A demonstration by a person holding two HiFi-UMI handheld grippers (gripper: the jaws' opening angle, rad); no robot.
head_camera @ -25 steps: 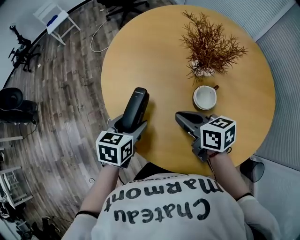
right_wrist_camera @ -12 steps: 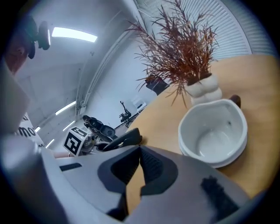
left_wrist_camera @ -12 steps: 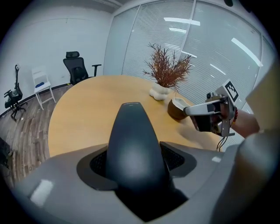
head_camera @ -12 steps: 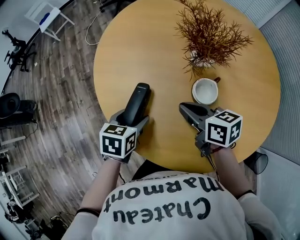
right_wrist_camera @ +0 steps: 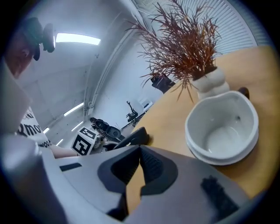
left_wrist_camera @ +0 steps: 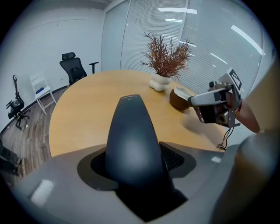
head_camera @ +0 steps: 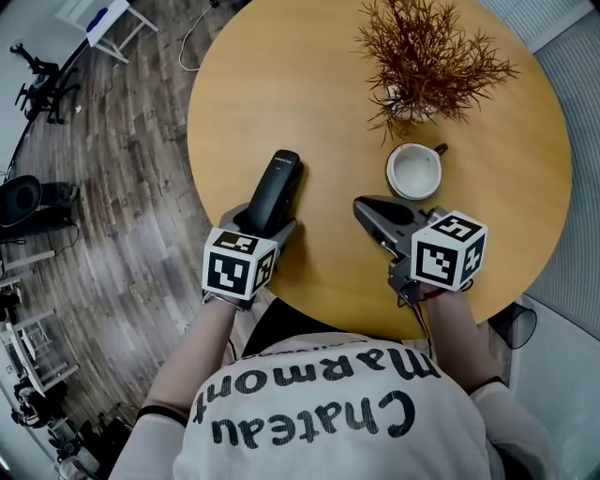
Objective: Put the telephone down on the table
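The black telephone handset (head_camera: 278,185) sticks out forward from my left gripper (head_camera: 265,223), whose jaws are shut on its lower end. It hangs over the near left part of the round wooden table (head_camera: 309,94); I cannot tell whether its tip touches the top. In the left gripper view the telephone (left_wrist_camera: 131,131) fills the space between the pads of the left gripper (left_wrist_camera: 135,159). My right gripper (head_camera: 368,210) rests low over the table a hand's width to the right, jaws shut and empty. In the right gripper view the right gripper (right_wrist_camera: 141,149) points towards the telephone (right_wrist_camera: 133,138).
A white cup on a saucer (head_camera: 413,171) stands just beyond the right gripper, with a dried red-brown plant in a white vase (head_camera: 424,58) behind it. The table's near edge (head_camera: 309,314) runs under both grippers. Wooden floor, a white stool (head_camera: 103,21) and an office chair (left_wrist_camera: 72,65) lie to the left.
The head camera has shifted a little. Both grippers and the telephone keep almost the same place over the table, and the grip on the telephone is unchanged.
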